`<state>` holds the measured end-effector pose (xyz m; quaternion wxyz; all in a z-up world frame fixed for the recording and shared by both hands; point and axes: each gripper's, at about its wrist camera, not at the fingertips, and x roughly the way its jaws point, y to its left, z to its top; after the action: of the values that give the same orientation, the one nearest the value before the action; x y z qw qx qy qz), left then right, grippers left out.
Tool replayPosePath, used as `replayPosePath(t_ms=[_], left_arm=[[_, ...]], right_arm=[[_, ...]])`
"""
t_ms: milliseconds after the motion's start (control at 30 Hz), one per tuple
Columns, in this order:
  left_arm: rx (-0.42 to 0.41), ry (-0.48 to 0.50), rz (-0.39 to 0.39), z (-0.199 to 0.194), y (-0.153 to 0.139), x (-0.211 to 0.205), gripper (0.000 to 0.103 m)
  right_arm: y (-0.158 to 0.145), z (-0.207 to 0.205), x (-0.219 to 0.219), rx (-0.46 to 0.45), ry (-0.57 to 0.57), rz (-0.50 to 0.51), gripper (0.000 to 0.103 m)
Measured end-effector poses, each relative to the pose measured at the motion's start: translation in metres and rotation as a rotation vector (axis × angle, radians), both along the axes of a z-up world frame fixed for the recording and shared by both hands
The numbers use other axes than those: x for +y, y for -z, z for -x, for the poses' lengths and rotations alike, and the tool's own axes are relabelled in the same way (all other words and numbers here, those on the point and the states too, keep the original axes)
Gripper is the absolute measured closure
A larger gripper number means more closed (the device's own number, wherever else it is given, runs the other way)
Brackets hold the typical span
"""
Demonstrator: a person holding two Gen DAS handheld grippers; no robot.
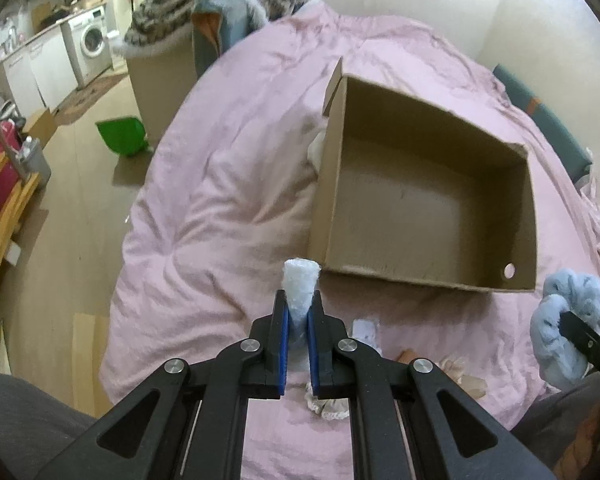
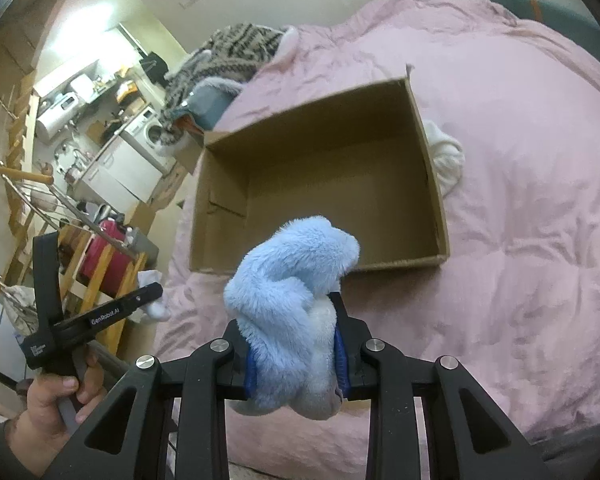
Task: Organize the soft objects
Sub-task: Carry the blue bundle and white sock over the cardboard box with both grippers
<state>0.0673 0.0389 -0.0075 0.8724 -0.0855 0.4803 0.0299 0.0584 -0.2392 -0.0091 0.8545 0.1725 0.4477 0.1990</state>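
You are mid-carry, both loads lifted over the pink duvet point(image 1: 228, 184) of the bed. Your left gripper point(image 1: 298, 320) has its jaws clamped on a small pale fleece roll point(image 1: 300, 284), with the empty cardboard box point(image 1: 428, 276) at about 1 o'clock. Your right gripper point(image 2: 296, 344) squeezes a fluffy blue plush point(image 2: 296, 280), the box at 12 o'clock. Next, I judge, bring each over the rim and release. The left tool's side reads "GenRobot.AI".
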Motion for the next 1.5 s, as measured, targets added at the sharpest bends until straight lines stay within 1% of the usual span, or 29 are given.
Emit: replayPosePath(t_ms=[200,333,433,667,867,1233,1333,1500], left_arm=[[-0.074,0.039,0.007,-0.006,-0.028,-0.008,0.095],[-0.107,0.070,0.008,-0.016,-0.045,-0.018,0.095],[-0.120,0.084,0.009,-0.028,-0.053,-0.023,0.095],[-0.155,0.135,-0.007,-0.057,-0.062,-0.042,0.095],[-0.146,0.166,0.006,-0.081,-0.049,-0.057,0.095],[-0.116,0.226,-0.038,-0.103,-0.003,-0.072,0.095],[-0.113,0.225,-0.063,-0.107,0.005,-0.073,0.095],[-0.082,0.204,-0.038,-0.111,0.017,-0.068,0.095]], right_arm=[[-0.017,-0.003,-0.005,-0.049,0.013,-0.006,0.072],[-0.024,-0.012,-0.010,-0.059,0.031,-0.020,0.072],[-0.028,-0.021,-0.014,-0.065,0.045,-0.031,0.072],[-0.035,-0.048,-0.015,-0.086,0.051,-0.016,0.072],[-0.020,-0.076,-0.015,-0.047,0.067,-0.013,0.072],[0.011,-0.101,-0.004,0.013,0.084,0.069,0.072],[0.020,-0.104,-0.001,0.031,0.085,0.091,0.072],[0.031,-0.106,0.010,0.045,0.062,0.149,0.072]])
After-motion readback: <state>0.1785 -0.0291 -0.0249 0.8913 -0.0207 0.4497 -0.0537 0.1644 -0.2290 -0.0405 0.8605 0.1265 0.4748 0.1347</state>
